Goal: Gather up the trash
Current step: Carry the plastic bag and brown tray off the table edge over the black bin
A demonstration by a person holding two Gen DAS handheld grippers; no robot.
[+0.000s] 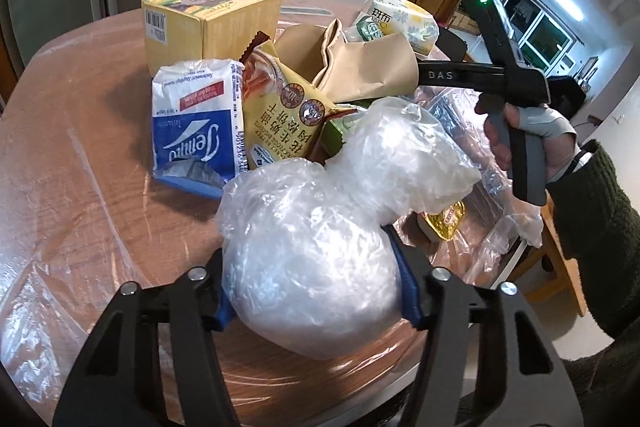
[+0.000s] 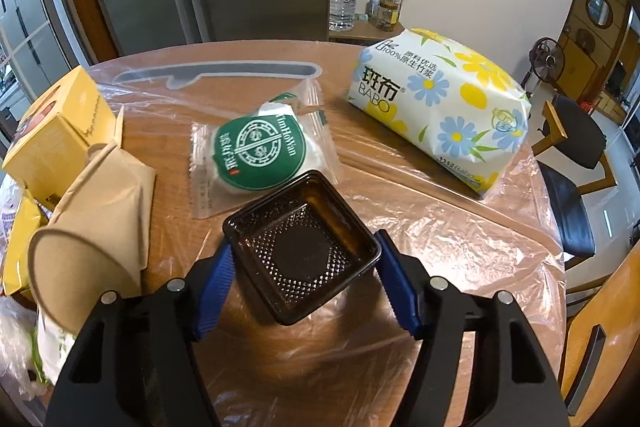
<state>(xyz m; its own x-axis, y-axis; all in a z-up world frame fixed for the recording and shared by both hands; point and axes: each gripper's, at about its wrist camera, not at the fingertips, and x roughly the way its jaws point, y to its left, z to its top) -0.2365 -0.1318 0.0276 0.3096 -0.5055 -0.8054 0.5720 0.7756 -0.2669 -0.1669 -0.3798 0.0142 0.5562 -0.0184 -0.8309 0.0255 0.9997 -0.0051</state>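
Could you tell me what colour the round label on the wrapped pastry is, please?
Green with white markings, on the wrapped pastry; clearest in the right wrist view.

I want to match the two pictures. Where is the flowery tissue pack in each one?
Left wrist view: the flowery tissue pack sits at the far top, right of middle, behind the brown paper bag.
Right wrist view: the pack lies on the upper right of the table.
Shared landmark: the yellow box.
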